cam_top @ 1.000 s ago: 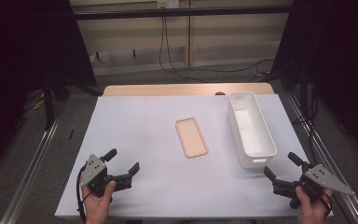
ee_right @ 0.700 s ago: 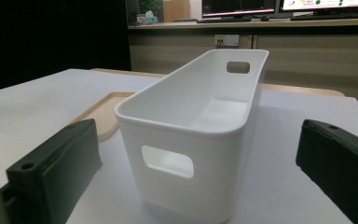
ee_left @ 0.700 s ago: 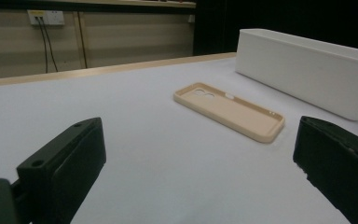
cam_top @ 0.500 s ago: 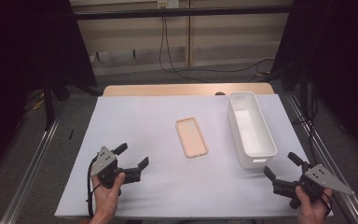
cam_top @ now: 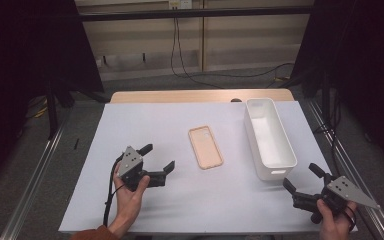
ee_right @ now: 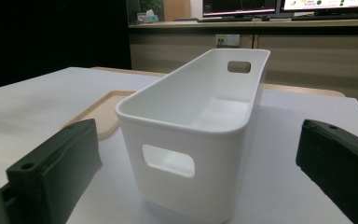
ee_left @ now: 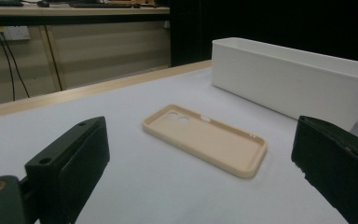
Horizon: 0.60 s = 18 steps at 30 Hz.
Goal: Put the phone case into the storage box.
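Jaws wide apart and empty on both: the left gripper [cam_top: 156, 159] faces the beige phone case [cam_top: 205, 147], lying flat mid-desk, just left of the white bin [cam_top: 270, 137]. The right gripper [cam_top: 302, 179] waits near the bin's near end. This looks like the approach; next, the left must close in and straddle the case's edge.

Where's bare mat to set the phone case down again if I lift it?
Widest patch: left of the phone case, beyond the left gripper. Another runs along the near edge between both grippers. Tight: the strip between the case and white bin, near the right gripper.
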{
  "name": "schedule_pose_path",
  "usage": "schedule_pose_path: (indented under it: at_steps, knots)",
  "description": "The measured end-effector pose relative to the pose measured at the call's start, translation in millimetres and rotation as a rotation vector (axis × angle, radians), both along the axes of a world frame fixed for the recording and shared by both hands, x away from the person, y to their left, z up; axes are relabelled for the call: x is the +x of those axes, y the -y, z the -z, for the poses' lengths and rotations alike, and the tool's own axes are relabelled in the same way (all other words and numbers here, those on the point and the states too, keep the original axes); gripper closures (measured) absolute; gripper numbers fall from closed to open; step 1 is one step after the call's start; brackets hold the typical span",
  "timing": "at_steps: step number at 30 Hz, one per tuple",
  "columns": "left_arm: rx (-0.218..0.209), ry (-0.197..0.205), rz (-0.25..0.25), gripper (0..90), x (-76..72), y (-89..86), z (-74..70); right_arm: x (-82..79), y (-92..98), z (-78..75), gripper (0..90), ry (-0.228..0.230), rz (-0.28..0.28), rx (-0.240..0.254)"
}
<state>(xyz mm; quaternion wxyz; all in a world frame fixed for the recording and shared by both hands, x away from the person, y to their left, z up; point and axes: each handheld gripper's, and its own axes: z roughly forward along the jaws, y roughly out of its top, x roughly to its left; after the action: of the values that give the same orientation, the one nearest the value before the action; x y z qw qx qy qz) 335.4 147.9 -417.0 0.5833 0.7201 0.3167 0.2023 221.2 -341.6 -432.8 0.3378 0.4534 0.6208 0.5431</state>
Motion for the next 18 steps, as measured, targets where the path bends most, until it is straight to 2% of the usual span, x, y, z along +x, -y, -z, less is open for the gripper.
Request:
schedule_pose_path:
  at_steps: [2, 4, 6, 9, 11, 12, 15, 16, 18]
  knots:
    - [-0.012, 0.003, 0.001, 4.6, 3.3, 6.3, -0.2, 0.2, -0.5, -0.1, 0.0, -0.001, -0.002, 0.001]
    - [-0.016, -0.007, 0.036, 5.0, 6.1, 12.1, -2.0, 0.2, -0.7, -0.1, 0.0, -0.002, -0.005, -0.001]
    - [-0.017, 0.003, 0.058, 5.2, 8.5, 18.8, -3.1, 0.5, -0.7, 0.1, 0.0, -0.002, -0.007, 0.002]
    - [0.003, 0.012, 0.066, 5.2, 12.4, 27.1, -4.7, 0.4, -0.5, 0.1, 0.0, -0.001, -0.009, 0.000]
    - [-0.019, 0.019, 0.116, 5.1, 17.5, 34.1, -4.9, 0.5, -1.1, 0.0, 0.0, -0.002, -0.007, 0.000]
    - [-0.024, 0.027, 0.126, 4.9, 19.1, 36.2, -4.5, 0.6, -1.2, 0.1, 0.0, -0.003, -0.008, -0.002]
    - [-0.014, 0.040, 0.116, 4.4, 22.6, 39.7, -3.6, 0.4, -0.8, -0.1, 0.0, 0.001, -0.010, -0.006]
    - [-0.024, 0.041, 0.129, 4.4, 24.8, 40.2, -3.2, 0.4, -0.8, -0.1, 0.0, 0.001, -0.010, -0.006]
    - [-0.029, 0.041, 0.125, 3.4, 28.0, 42.2, -4.3, 0.3, -0.5, 0.0, 0.0, 0.000, -0.010, -0.007]
